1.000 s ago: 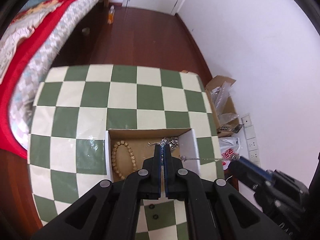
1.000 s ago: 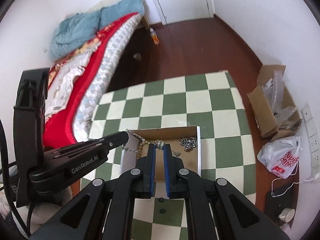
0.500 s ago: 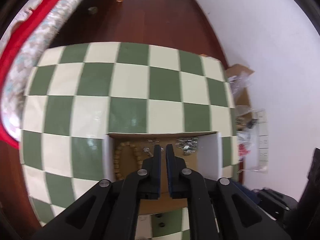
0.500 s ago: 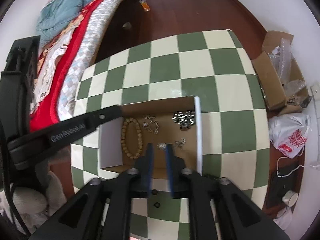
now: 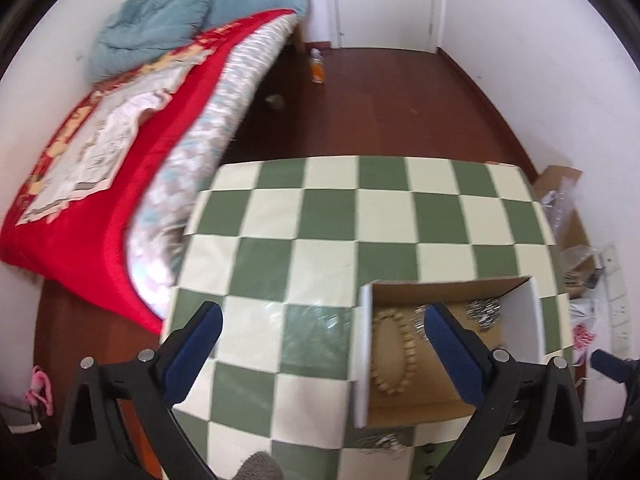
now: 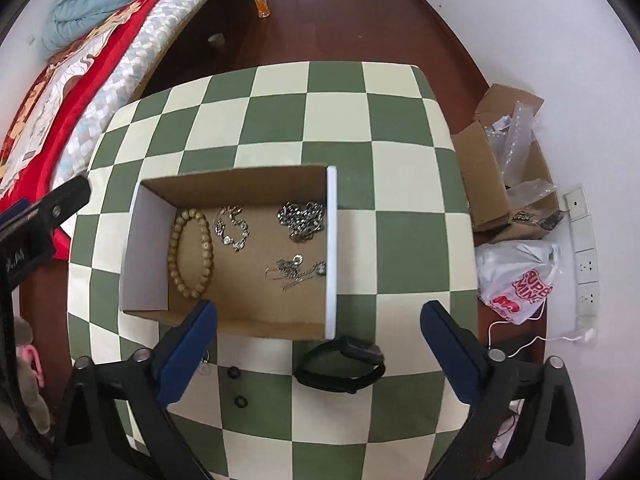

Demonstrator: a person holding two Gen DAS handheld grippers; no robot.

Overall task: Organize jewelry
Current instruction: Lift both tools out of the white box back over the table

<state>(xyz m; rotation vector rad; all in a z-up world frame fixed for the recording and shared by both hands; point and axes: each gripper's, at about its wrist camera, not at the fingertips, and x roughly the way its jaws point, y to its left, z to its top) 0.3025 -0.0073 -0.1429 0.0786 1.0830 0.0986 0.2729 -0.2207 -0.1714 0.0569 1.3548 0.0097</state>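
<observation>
An open cardboard box (image 6: 148,248) sits on the green-and-cream checkered table (image 6: 336,120). Inside lie a wooden bead bracelet (image 6: 191,254), a silver bracelet (image 6: 231,227), a heap of silver chain (image 6: 301,219) and a thin silver necklace (image 6: 296,272). A black watch (image 6: 340,364) and two small black rings (image 6: 237,386) lie on the table in front of the box. My right gripper (image 6: 320,340) hangs open above the box's front edge and the watch. My left gripper (image 5: 322,338) is open too, over the table left of the box (image 5: 362,356); its right finger crosses in front of the bead bracelet (image 5: 390,354).
A bed with a red cover (image 5: 120,160) stands left of the table. On the floor to the right are an open carton (image 6: 508,168) and a white plastic bag (image 6: 520,284) by wall sockets. A small bottle (image 6: 262,2) stands on the wooden floor beyond.
Both grippers were shut, carrying a thin silver necklace between them over the box. Both have opened and drawn back; the necklace now lies in the box. The left gripper swung to the left.
</observation>
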